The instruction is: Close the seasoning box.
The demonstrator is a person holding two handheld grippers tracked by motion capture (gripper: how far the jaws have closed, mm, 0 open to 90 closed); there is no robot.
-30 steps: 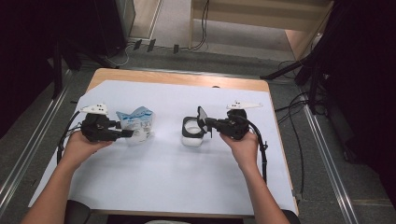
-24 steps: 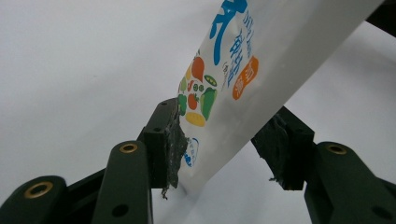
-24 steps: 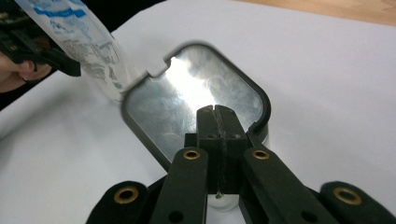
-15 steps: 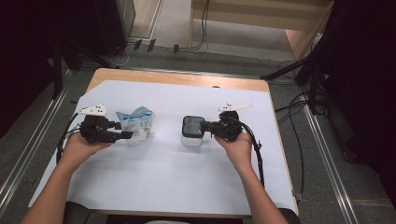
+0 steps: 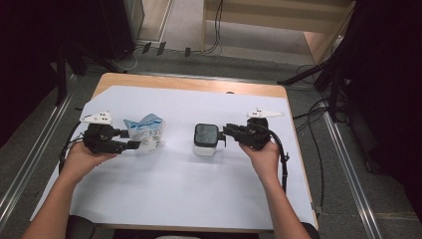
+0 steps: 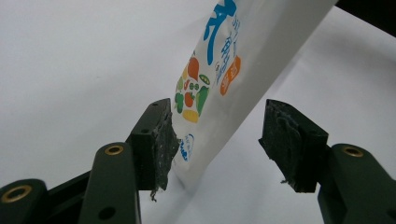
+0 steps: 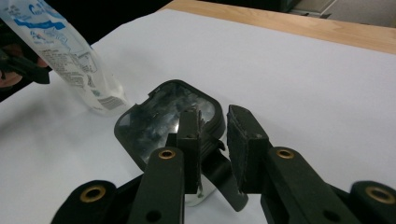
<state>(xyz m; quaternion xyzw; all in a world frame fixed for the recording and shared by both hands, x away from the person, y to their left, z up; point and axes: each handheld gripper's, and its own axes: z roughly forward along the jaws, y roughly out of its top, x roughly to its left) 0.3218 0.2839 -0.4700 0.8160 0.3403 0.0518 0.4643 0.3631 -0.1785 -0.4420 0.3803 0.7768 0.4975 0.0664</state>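
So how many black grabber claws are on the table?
2. The left gripper is at the printed pouch on the left; the right gripper is at the black-lidded container near the middle.

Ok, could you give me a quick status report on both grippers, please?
Left gripper jaws just opening, printed pouch between them, one pad touching. Right gripper jaws just opening at the lidded container's lid tab. White sheet between them bare.
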